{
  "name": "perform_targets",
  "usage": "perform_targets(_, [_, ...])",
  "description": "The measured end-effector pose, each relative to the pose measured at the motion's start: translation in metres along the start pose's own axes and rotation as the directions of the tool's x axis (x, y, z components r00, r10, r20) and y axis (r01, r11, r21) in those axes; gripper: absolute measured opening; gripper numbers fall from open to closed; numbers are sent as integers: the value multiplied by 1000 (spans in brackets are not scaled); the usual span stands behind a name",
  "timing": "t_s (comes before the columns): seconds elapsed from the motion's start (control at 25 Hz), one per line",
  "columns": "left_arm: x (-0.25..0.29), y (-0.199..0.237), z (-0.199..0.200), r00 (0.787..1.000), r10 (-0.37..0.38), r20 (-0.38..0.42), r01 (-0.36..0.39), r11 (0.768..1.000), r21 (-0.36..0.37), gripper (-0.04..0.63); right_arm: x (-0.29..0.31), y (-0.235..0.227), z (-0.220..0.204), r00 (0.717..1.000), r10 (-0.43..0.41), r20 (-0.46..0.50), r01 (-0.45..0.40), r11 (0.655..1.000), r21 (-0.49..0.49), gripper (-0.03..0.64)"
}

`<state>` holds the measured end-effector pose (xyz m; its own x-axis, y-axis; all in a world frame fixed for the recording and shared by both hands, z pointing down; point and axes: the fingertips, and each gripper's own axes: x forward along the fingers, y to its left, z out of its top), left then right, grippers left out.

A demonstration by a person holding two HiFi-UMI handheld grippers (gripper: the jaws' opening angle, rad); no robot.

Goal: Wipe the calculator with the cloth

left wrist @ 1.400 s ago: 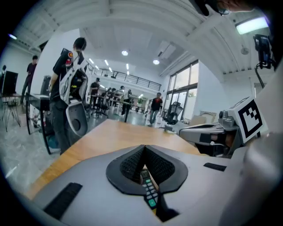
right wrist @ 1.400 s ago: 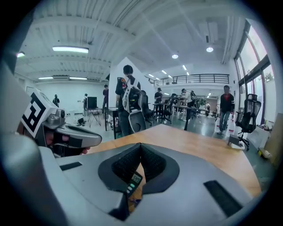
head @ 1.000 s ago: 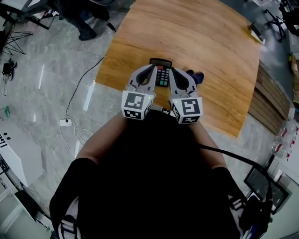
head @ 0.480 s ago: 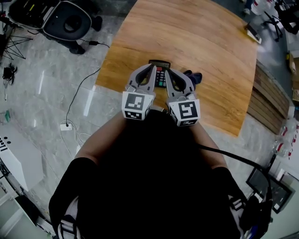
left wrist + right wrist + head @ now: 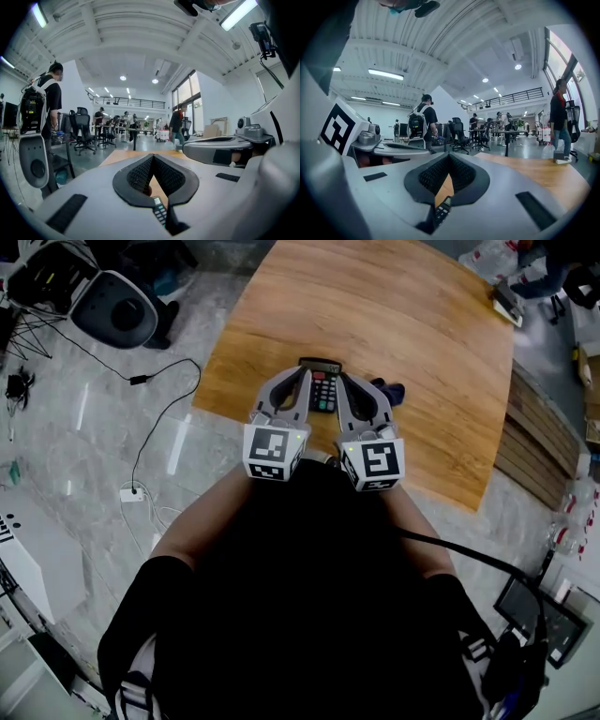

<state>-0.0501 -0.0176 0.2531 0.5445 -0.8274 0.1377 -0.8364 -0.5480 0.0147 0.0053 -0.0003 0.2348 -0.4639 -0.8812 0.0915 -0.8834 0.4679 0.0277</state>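
Note:
A black calculator (image 5: pixel 323 387) with coloured keys lies on the wooden table (image 5: pixel 422 343) near its front edge. A dark blue cloth (image 5: pixel 394 390) sits crumpled just to its right. My left gripper (image 5: pixel 305 374) and right gripper (image 5: pixel 341 380) hover side by side over the calculator, pointing roughly level; both are shut and hold nothing. In the left gripper view the calculator (image 5: pixel 159 211) shows through the gap under the shut left gripper (image 5: pixel 153 157). The right gripper view has the calculator (image 5: pixel 442 209) below the shut right gripper (image 5: pixel 449 156). The cloth is hidden in both gripper views.
A small flat object (image 5: pixel 509 301) lies at the table's far right corner. On the floor to the left stand an office chair (image 5: pixel 117 310), a cable and a power strip (image 5: pixel 131 494). Stacked boards (image 5: pixel 548 442) lie right of the table. People and desks fill the hall behind.
Both grippers have risen a little above the table's front edge, still side by side and shut. The calculator and cloth have not moved.

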Motion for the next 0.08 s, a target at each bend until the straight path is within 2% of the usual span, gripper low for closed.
perform_targets(0.08, [-2,-1,2,1000,1,3,-1,1000,-1,6,-1,0,3,1000,-3,5,3,1000,4,14])
